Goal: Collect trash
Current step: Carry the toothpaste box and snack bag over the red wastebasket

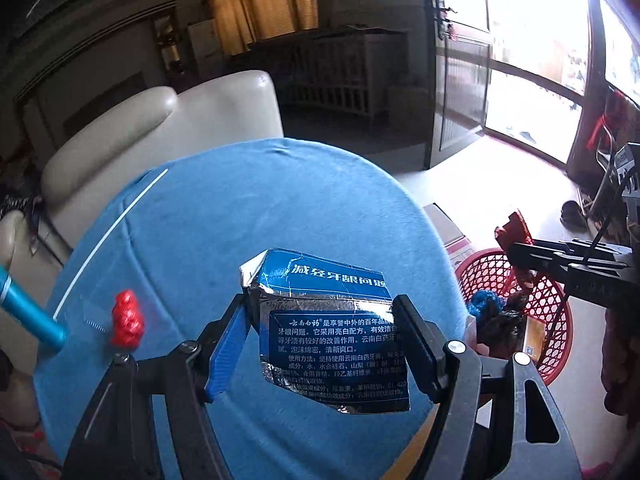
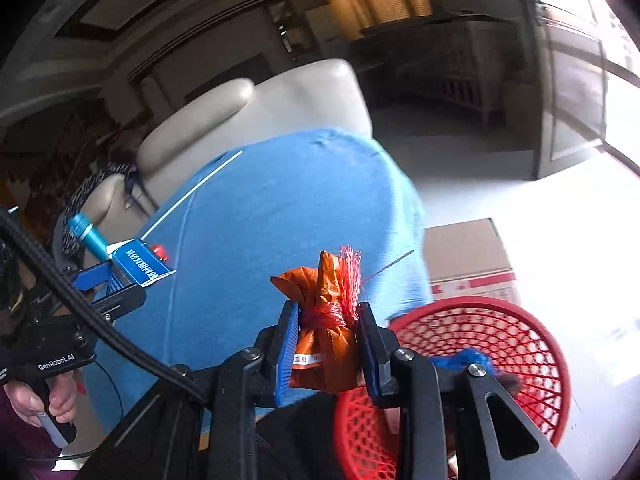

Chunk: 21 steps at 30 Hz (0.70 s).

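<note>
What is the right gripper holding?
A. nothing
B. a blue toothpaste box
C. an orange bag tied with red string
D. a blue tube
C: the right gripper is shut on the orange bag, near the red basket.

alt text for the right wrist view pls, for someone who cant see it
The right gripper clamps an orange bag tied with red string, beside a red basket on the floor. Behind lies a blue-covered table; at the left edge, the left gripper holds a blue box.
</note>
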Each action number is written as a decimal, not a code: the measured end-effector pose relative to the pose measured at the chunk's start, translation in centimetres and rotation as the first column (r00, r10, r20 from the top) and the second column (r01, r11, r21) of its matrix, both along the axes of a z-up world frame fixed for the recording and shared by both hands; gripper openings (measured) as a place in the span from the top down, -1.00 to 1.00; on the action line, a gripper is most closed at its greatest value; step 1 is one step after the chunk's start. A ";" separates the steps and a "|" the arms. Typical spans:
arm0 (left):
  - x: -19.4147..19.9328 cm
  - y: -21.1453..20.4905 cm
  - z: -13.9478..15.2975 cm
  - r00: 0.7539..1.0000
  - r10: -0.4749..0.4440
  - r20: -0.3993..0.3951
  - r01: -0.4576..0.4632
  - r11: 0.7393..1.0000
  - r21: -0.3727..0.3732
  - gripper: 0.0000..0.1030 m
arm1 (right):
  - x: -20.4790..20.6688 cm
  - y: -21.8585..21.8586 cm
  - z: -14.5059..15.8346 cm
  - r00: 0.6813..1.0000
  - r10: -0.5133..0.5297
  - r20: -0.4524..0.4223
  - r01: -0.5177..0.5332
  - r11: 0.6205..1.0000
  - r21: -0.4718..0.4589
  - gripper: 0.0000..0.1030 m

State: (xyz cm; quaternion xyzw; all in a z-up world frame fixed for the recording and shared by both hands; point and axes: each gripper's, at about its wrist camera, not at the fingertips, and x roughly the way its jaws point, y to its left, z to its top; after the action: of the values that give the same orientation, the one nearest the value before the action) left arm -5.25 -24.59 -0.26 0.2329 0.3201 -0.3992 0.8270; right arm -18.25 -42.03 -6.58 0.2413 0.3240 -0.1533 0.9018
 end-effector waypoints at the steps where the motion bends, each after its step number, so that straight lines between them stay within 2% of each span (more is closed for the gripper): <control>1: -0.2 -0.4 -0.1 1.000 -0.005 0.003 0.005 1.000 0.005 -0.42 | -0.4 -0.5 0.0 1.000 -0.012 0.004 0.012 1.000 0.004 0.40; 21: -4.7 -9.0 -1.1 0.986 -0.165 0.031 0.161 0.982 0.104 -0.42 | -7.7 -5.7 -1.5 0.982 -0.188 0.014 0.187 0.980 0.073 0.40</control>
State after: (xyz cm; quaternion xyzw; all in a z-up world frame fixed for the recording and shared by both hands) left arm -9.92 -33.61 -1.35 0.3076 0.3032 -0.4443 0.7849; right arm -25.99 -47.72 -8.11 0.3042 0.2959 -0.2234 0.8775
